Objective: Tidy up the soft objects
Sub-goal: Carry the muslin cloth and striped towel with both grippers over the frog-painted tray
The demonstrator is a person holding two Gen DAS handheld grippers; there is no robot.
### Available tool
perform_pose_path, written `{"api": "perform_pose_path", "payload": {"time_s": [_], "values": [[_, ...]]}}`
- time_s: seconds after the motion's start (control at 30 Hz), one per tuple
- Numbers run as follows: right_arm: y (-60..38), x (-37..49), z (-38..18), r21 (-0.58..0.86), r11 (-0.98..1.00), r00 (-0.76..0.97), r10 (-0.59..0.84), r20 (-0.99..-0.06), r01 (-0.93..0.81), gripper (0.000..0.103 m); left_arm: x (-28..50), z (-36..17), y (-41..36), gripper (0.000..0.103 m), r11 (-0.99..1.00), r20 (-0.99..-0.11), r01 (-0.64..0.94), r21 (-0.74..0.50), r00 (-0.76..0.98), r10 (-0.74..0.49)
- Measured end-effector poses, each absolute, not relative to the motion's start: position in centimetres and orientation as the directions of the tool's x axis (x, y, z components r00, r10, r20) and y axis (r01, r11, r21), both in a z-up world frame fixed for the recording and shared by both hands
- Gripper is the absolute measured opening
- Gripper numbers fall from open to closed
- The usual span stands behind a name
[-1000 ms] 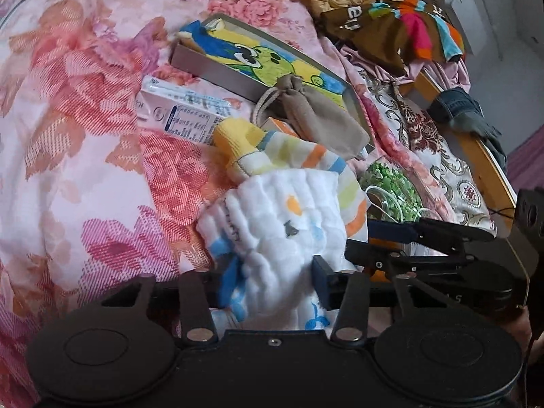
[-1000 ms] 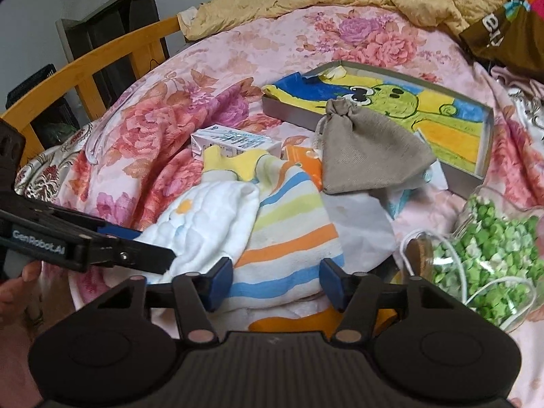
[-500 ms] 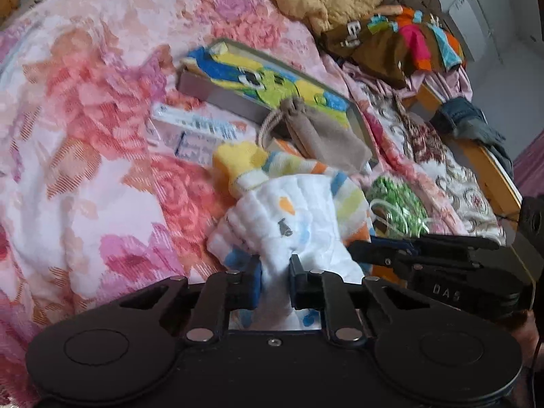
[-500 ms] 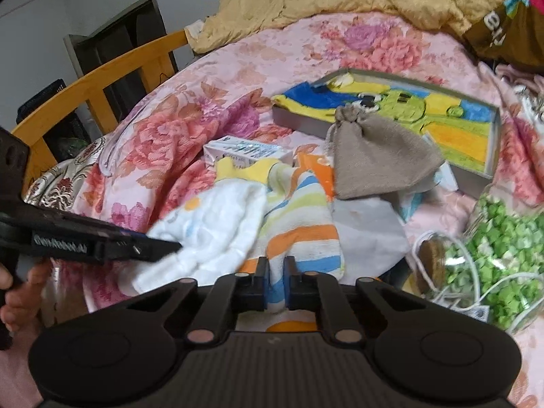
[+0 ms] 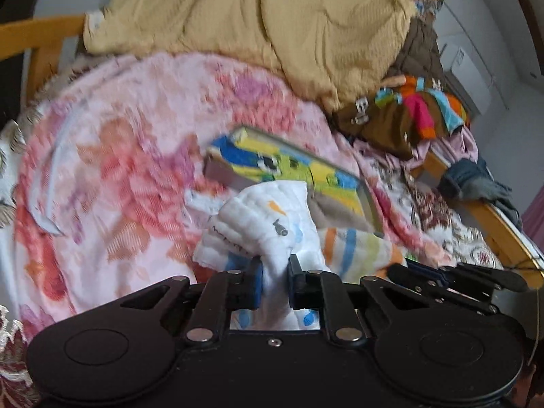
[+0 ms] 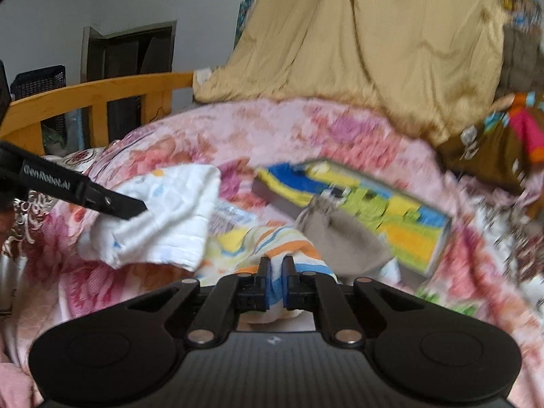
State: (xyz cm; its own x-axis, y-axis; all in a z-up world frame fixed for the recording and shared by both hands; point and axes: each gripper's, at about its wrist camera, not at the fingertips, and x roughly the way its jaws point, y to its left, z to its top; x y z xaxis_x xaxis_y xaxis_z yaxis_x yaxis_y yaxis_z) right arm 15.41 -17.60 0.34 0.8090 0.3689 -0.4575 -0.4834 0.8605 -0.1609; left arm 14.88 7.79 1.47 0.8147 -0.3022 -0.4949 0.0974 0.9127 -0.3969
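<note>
Your left tool (image 5: 274, 277) pinches the white cloth (image 5: 263, 224) just in front of the picture box (image 5: 295, 170) on the bed; your right tool (image 6: 274, 280) pinches the striped towel (image 6: 272, 243) beside it. Both are light and limp: grip bunched folds, not single edges.

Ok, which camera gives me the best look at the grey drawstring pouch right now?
The right wrist view: the grey drawstring pouch shows nearly whole there, lying against the cartoon-printed tray, though blurred. The left wrist view gives only a sliver of it, mostly hidden behind the white cloth held in the left gripper.
</note>
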Motion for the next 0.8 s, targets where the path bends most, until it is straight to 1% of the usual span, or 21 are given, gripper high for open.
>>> {"api": "perform_pose_path", "payload": {"time_s": [0.17, 0.4, 0.63, 0.8], "values": [[-17.6, 14.4, 1.4, -0.221, 0.874, 0.861, 0.329, -0.387, -0.433, 0.006, 14.0, 2.6, 7.8, 0.015, 0.911, -0.469, 0.070, -0.406, 0.840, -0.274], [-16.6, 13.1, 2.3, -0.360, 0.851, 0.911, 0.282, -0.301, -0.382, 0.006, 13.1, 3.2, 7.5, 0.015, 0.914, -0.447, 0.069, -0.399, 0.856, -0.260], [-17.5, 12.8, 4.4, -0.355, 0.858, 0.923, 0.300, -0.241, -0.372, 0.006, 14.4, 3.9, 7.5, 0.015, 0.903, -0.431, 0.080, -0.422, 0.859, -0.277], [-18.5, 14.9, 6.0, -0.379, 0.857, 0.936, 0.302, -0.179, -0.349, 0.006, 17.1, 4.4, 7.0, 0.015, 0.903, -0.427, 0.086, -0.421, 0.859, -0.281]]}}
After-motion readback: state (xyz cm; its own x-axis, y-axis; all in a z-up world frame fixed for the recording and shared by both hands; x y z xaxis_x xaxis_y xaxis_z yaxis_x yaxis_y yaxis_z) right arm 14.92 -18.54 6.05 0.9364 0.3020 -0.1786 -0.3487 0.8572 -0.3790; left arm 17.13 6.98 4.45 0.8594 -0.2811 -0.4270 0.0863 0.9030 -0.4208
